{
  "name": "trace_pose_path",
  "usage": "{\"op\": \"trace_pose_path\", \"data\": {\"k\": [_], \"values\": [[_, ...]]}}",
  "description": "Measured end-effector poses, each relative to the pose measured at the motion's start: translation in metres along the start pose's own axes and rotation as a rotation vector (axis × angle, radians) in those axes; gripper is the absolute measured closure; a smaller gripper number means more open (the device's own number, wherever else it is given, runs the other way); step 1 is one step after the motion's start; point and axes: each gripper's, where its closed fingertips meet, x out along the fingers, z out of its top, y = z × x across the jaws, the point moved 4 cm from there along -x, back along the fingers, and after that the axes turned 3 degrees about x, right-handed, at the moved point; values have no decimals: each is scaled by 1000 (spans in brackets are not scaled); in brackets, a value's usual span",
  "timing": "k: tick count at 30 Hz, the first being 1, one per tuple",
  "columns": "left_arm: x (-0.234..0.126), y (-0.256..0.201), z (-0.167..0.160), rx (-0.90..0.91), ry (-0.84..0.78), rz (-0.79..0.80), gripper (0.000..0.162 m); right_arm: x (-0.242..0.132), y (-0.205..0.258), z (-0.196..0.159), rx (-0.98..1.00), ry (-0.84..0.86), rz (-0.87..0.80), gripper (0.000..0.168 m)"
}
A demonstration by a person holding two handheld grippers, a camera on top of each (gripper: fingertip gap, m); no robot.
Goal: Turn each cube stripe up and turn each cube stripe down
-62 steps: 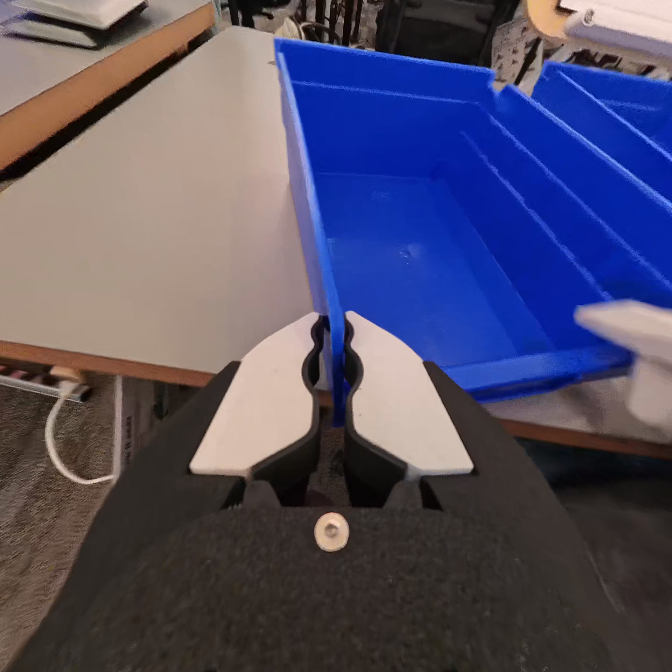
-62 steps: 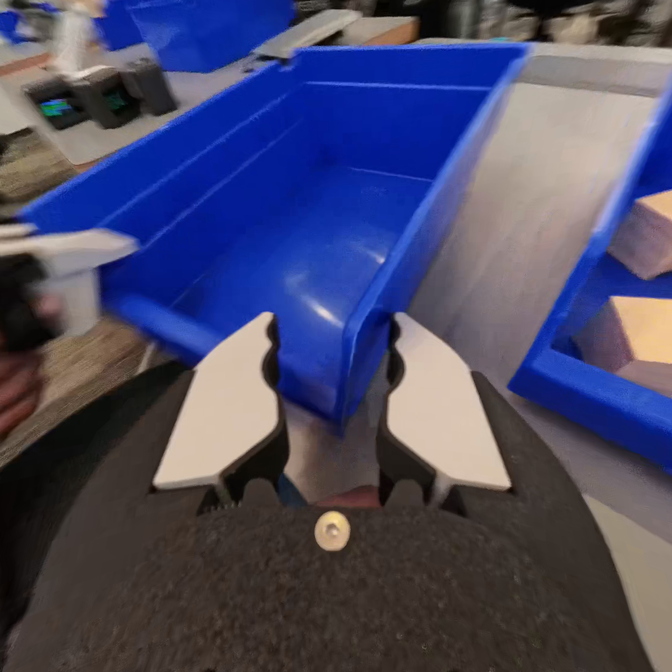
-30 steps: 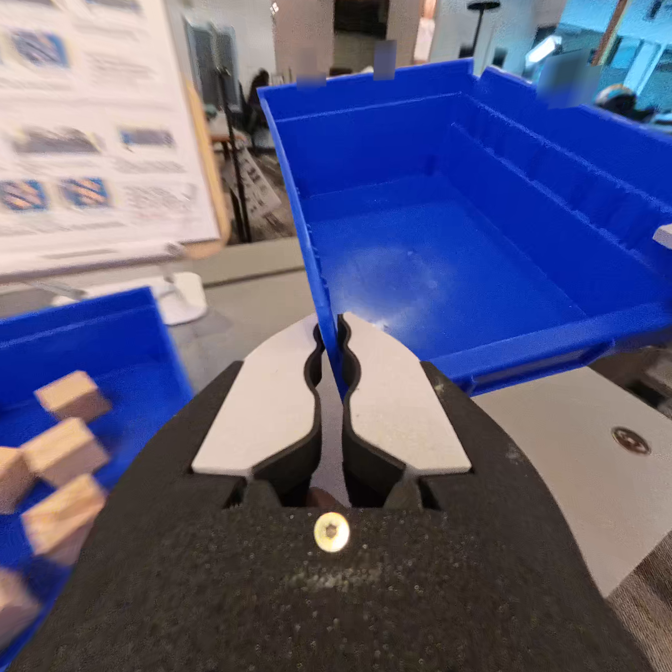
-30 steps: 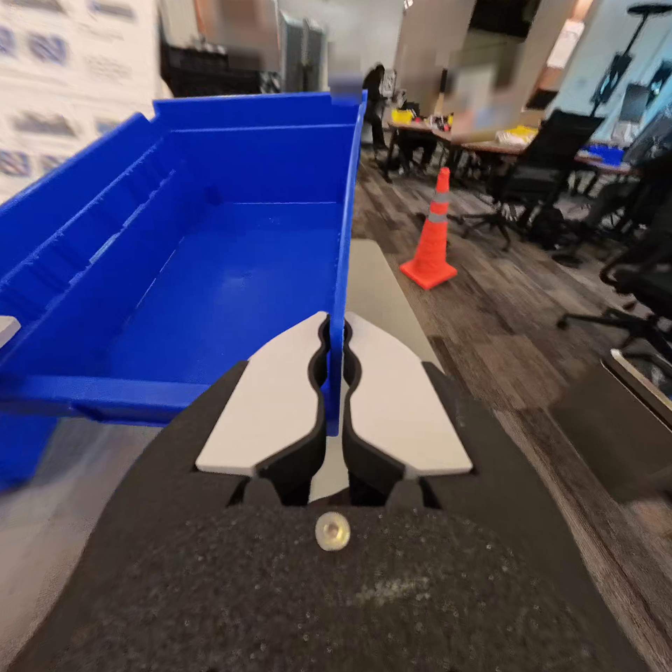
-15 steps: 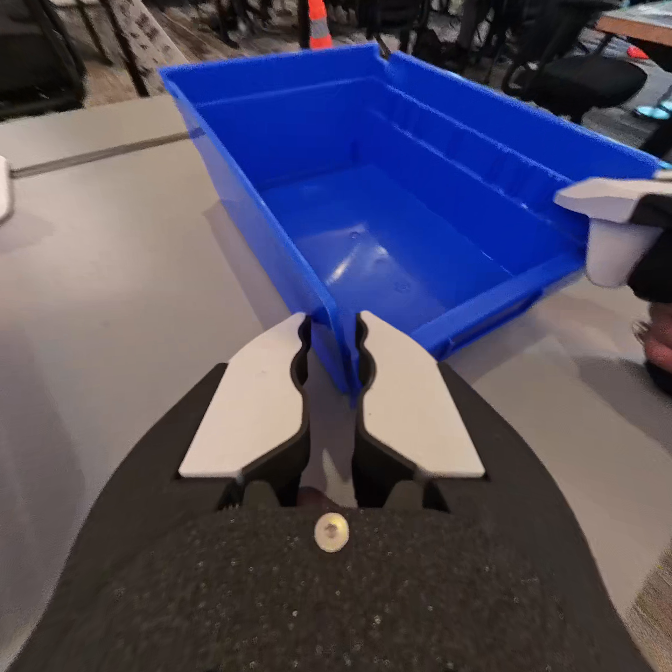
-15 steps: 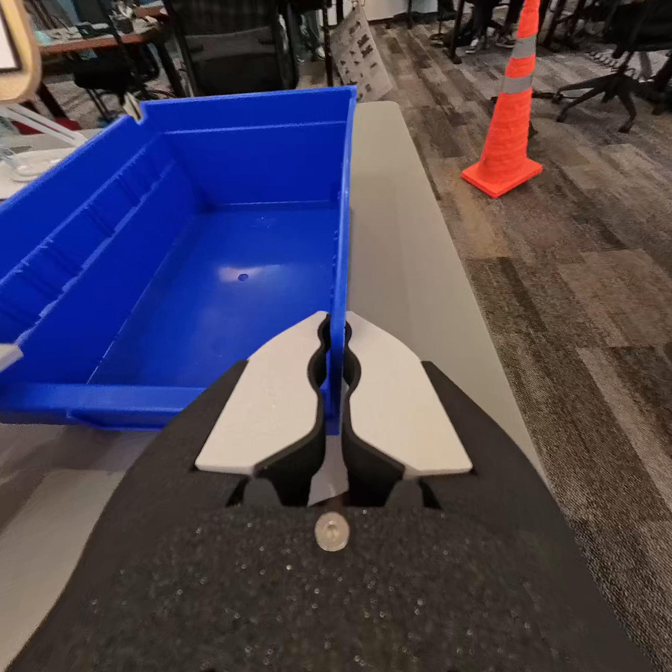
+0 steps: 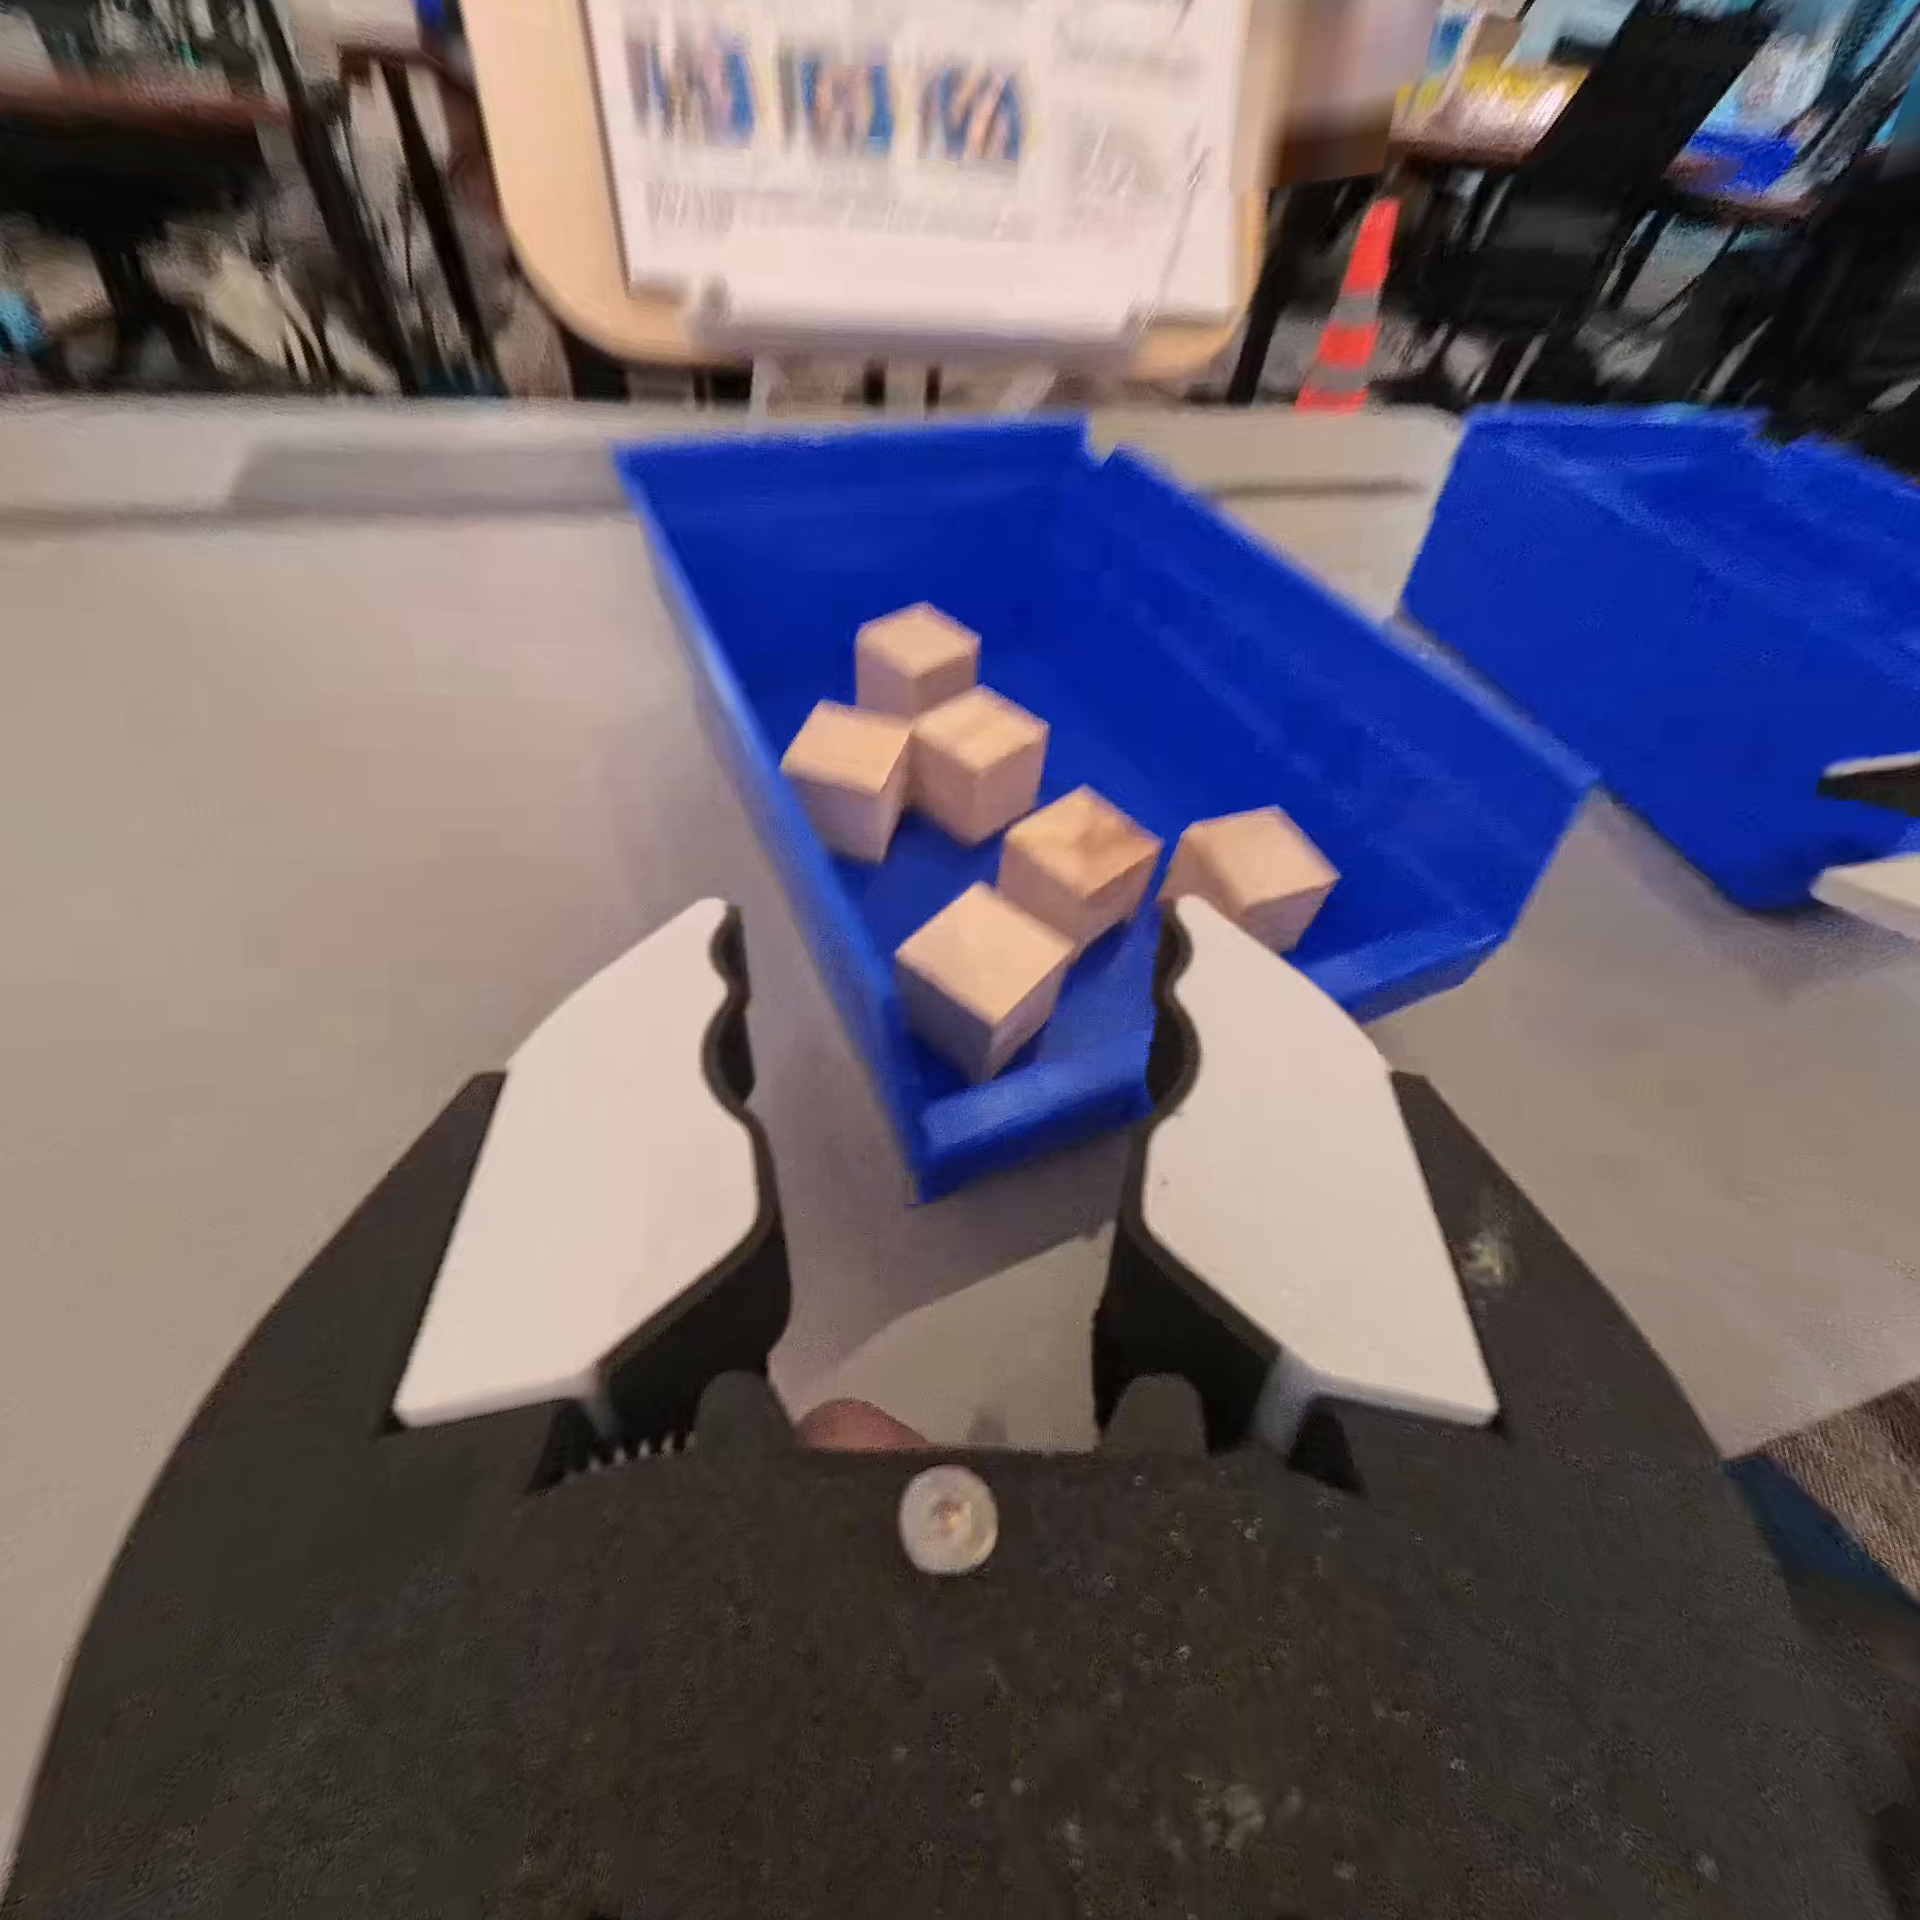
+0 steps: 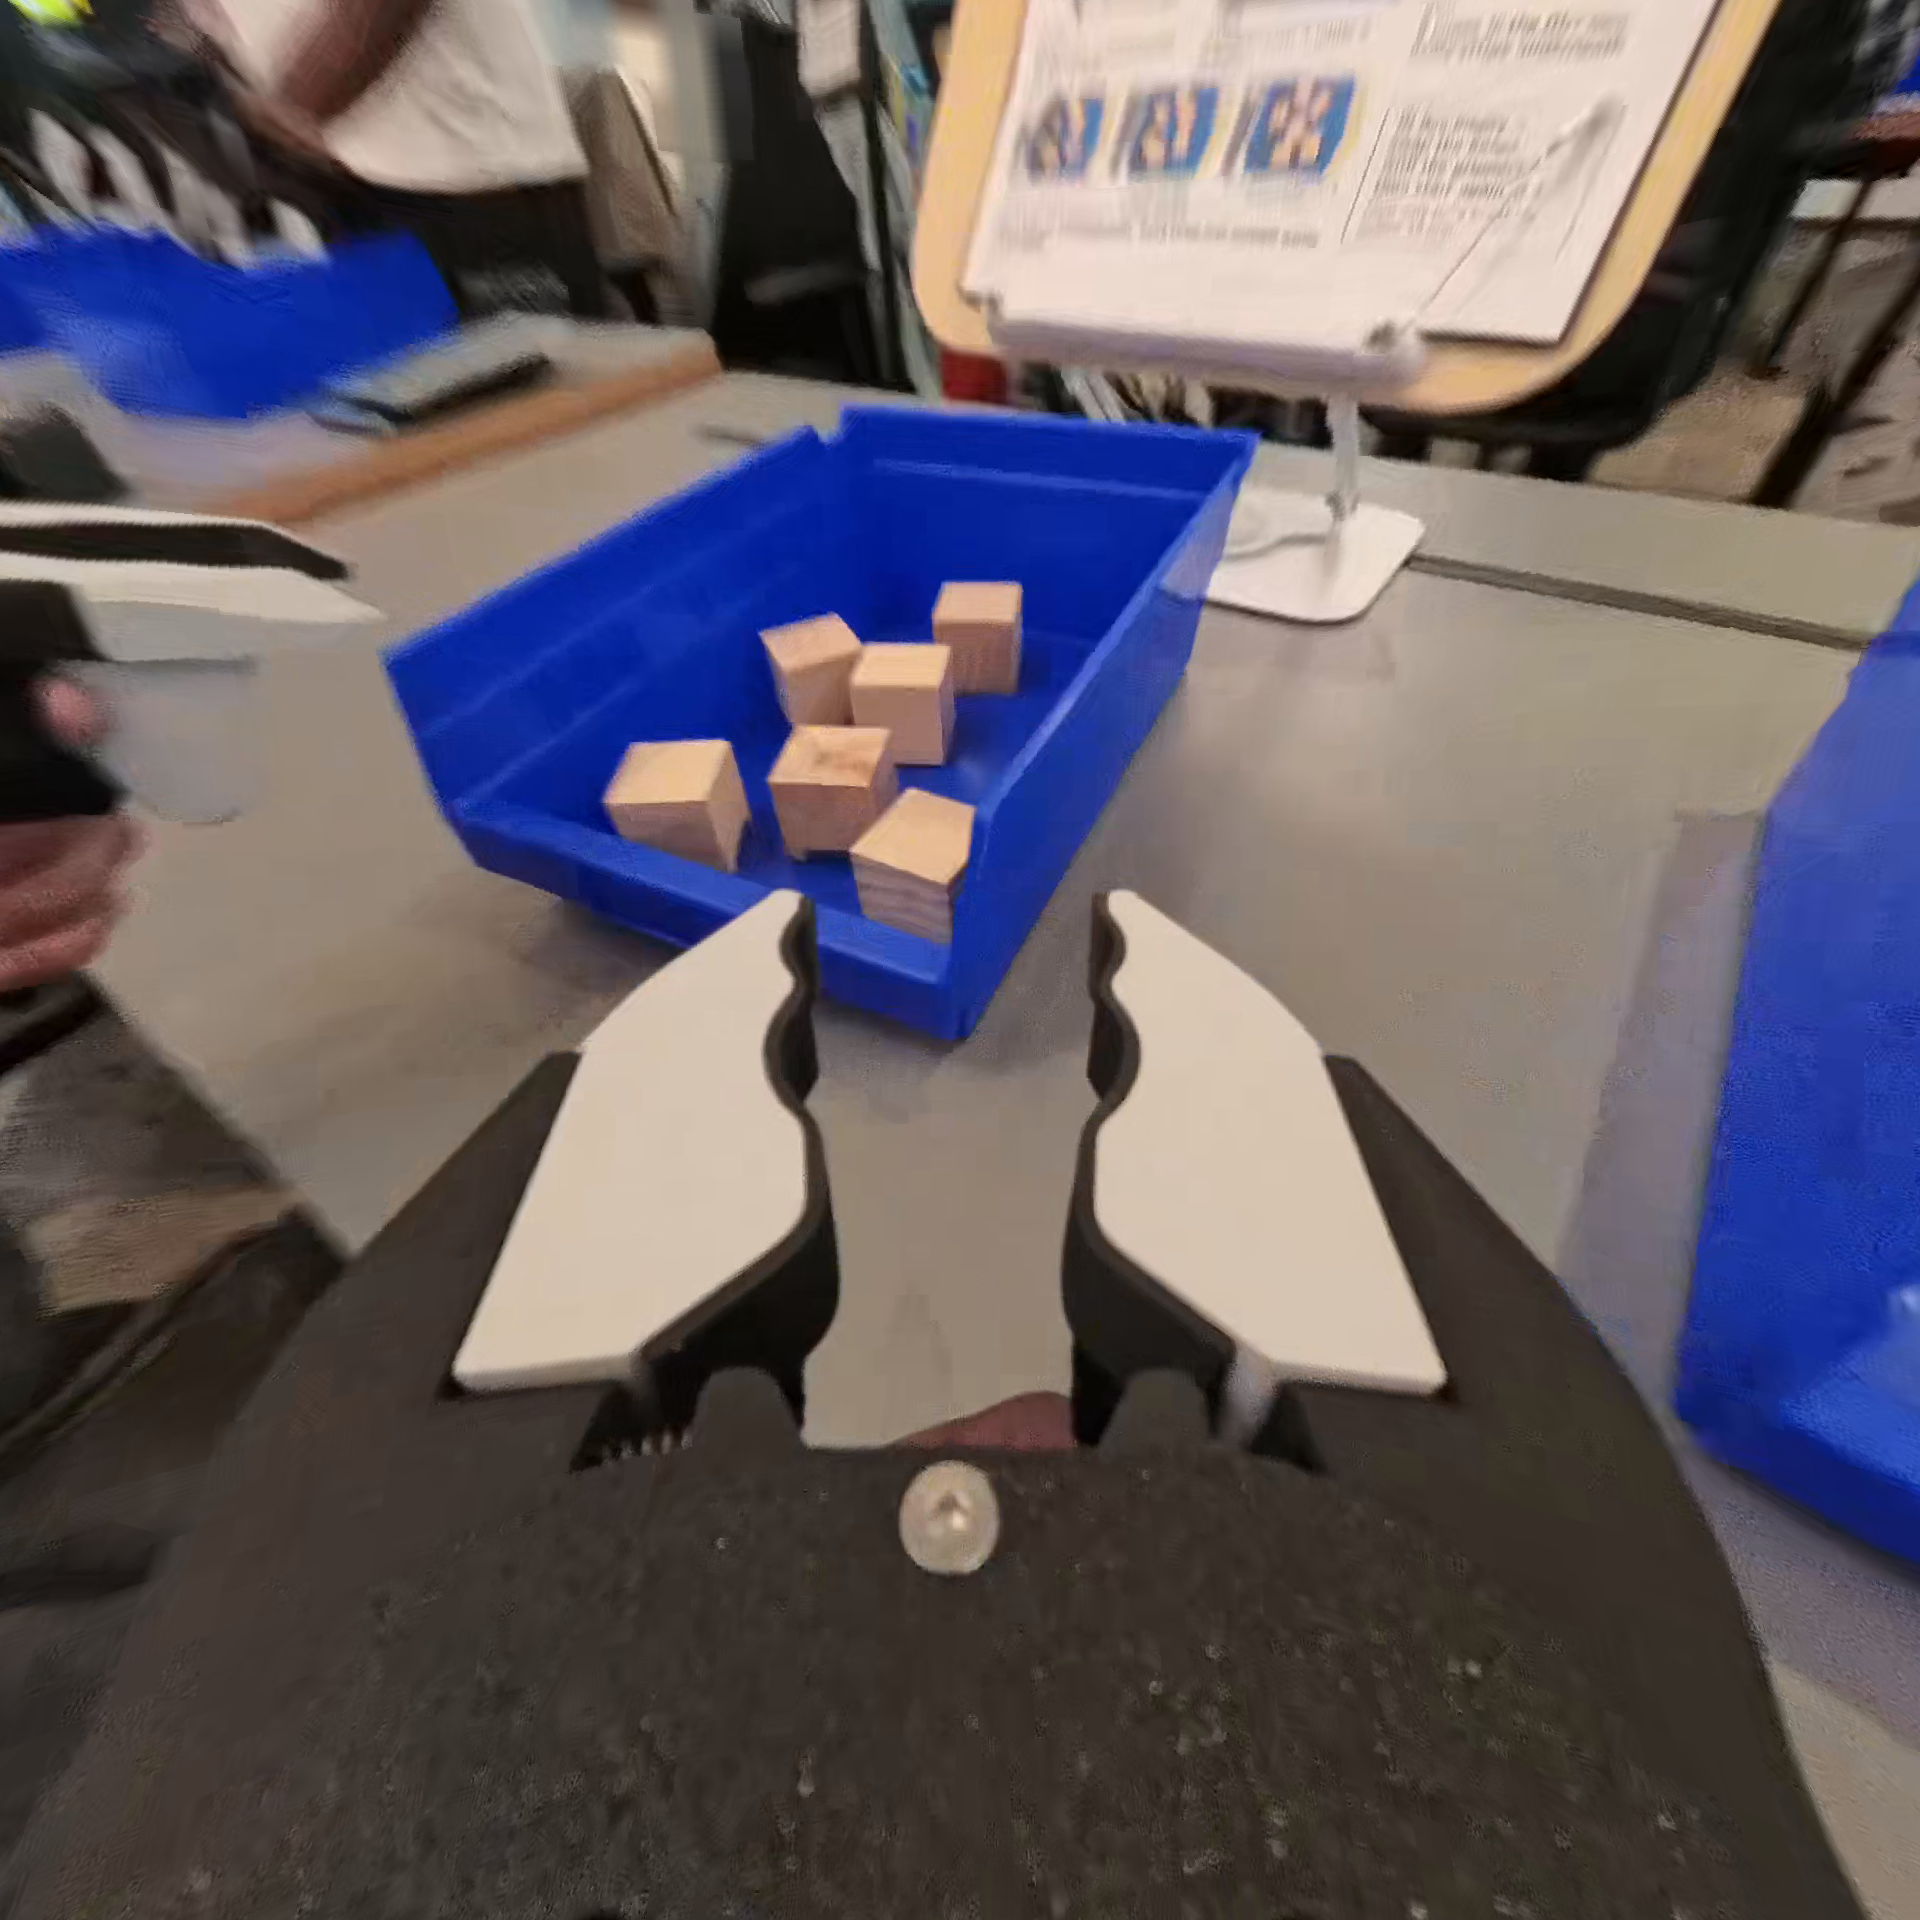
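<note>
A blue bin (image 7: pixel 1039 1138) on the grey table holds several plain wooden cubes (image 7: pixel 982 982); no stripe shows on the faces I see. My left gripper (image 7: pixel 948 920) is open and empty, just in front of the bin's near left corner. In the right wrist view the same bin (image 8: pixel 1091 727) and its cubes (image 8: pixel 914 857) lie ahead. My right gripper (image 8: pixel 951 909) is open and empty, just short of the bin's near corner. The left gripper (image 8: pixel 177 613) also shows blurred at that view's left edge.
A second blue bin (image 7: pixel 1662 644) stands to the right of the first and fills the right edge of the right wrist view (image 8: pixel 1829 1039). A white stand holding a printed sheet (image 8: pixel 1309 156) is behind the bins. The table edge and floor lie at the left (image 8: pixel 135 1195).
Both grippers were shut on the side walls of an empty blue bin and carried it. Now both have let go, opened and turned to face the bin with cubes.
</note>
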Motion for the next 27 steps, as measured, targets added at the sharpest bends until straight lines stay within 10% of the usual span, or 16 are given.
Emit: {"op": "trace_pose_path", "data": {"k": [6, 10, 27], "values": [[52, 20, -41, -103, 139, 68, 114, 80, -10, -12, 133, 79, -150, 116], [57, 22, -34, -122, 147, 60, 149, 100, -7, -19, 142, 126, -194, 152], [-21, 250, 0, 1, 94, 252, 160, 225, 191, 33, 130, -17, -272, 162]]}}
